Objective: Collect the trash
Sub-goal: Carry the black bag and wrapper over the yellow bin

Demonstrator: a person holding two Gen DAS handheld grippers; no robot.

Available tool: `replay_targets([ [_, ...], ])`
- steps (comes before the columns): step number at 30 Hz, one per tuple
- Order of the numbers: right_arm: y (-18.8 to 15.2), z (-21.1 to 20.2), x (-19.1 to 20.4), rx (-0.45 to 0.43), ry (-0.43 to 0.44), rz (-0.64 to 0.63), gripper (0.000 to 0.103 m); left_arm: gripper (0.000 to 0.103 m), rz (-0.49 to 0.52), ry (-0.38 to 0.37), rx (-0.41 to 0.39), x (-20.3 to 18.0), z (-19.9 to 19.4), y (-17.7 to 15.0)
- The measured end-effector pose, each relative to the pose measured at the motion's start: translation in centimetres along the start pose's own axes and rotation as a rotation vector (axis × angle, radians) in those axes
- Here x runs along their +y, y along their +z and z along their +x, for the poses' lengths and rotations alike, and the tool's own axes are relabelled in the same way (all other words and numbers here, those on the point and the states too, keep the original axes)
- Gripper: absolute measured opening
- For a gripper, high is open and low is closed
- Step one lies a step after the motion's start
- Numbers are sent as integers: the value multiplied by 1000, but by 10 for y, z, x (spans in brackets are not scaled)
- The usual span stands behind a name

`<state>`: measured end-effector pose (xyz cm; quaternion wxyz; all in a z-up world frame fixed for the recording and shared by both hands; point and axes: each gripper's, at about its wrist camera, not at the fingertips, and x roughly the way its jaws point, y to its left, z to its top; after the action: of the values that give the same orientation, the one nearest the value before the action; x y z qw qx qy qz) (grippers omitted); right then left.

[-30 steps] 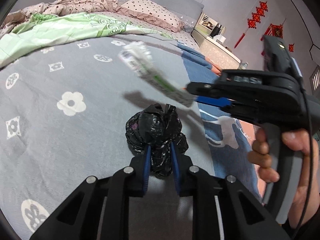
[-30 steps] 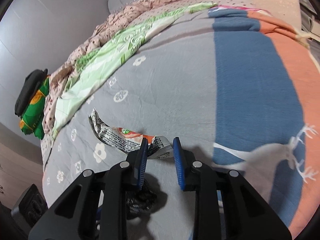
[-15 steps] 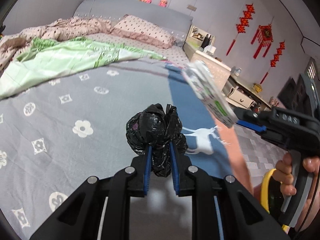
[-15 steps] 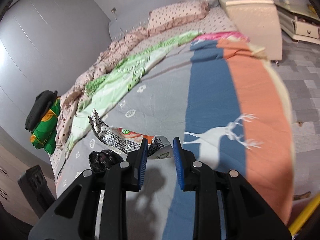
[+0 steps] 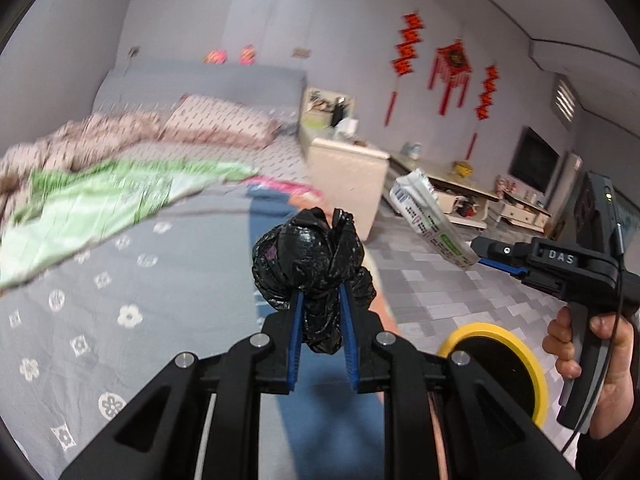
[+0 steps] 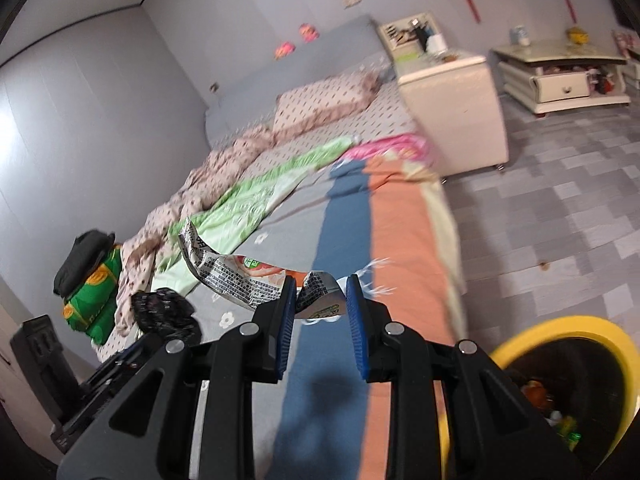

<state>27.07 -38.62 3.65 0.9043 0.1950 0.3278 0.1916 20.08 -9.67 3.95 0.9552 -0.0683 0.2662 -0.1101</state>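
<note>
My left gripper (image 5: 319, 312) is shut on a crumpled black plastic bag (image 5: 310, 256) and holds it in the air over the bed's edge. My right gripper (image 6: 320, 306) is shut on a flattened printed snack wrapper (image 6: 232, 272), which sticks out to the left. The wrapper (image 5: 432, 220) and right gripper (image 5: 486, 254) also show at the right of the left wrist view. A yellow-rimmed trash bin (image 6: 568, 380) with a black liner stands on the floor beside the bed, low right; it also shows in the left wrist view (image 5: 500, 364). The black bag also shows in the right wrist view (image 6: 164, 312).
The bed (image 6: 344, 240) has a grey, blue and orange cover, a green quilt (image 5: 100, 200) and pillows. A cream bedside cabinet (image 6: 452, 112) and a low TV cabinet (image 6: 560, 76) stand on the grey tiled floor (image 6: 560, 216). A green and black bundle (image 6: 90, 280) lies at far left.
Both grippers have lifted off the bed and swung right toward its edge, each still holding its item. The yellow bin has come into view below them.
</note>
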Motion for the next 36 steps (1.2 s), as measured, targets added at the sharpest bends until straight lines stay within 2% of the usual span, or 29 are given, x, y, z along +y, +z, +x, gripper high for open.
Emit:
replay_targets([
  [8,-5,-97,-59,-129,-78,73,25,16,123,-72,-44,-81,-22,7],
  [11,-13,-127,-80,-173,-144,94,25,16,153,-99,-44,-107,-20,6],
  [17,-33,-163,-110,-233,-340,122,25,16,198,-141,0,-146,7,-3],
  [23,-60,-166,-142,-200,-437,139,25,17,202,-186,79,-169,54,-17],
  [29,-81,-152,-171,-157,-486,189,25,17,211,-245,132,-188,88,-39],
  [36,-88,-126,-195,-114,-515,235,25,19,182,-302,196,-200,111,-53],
])
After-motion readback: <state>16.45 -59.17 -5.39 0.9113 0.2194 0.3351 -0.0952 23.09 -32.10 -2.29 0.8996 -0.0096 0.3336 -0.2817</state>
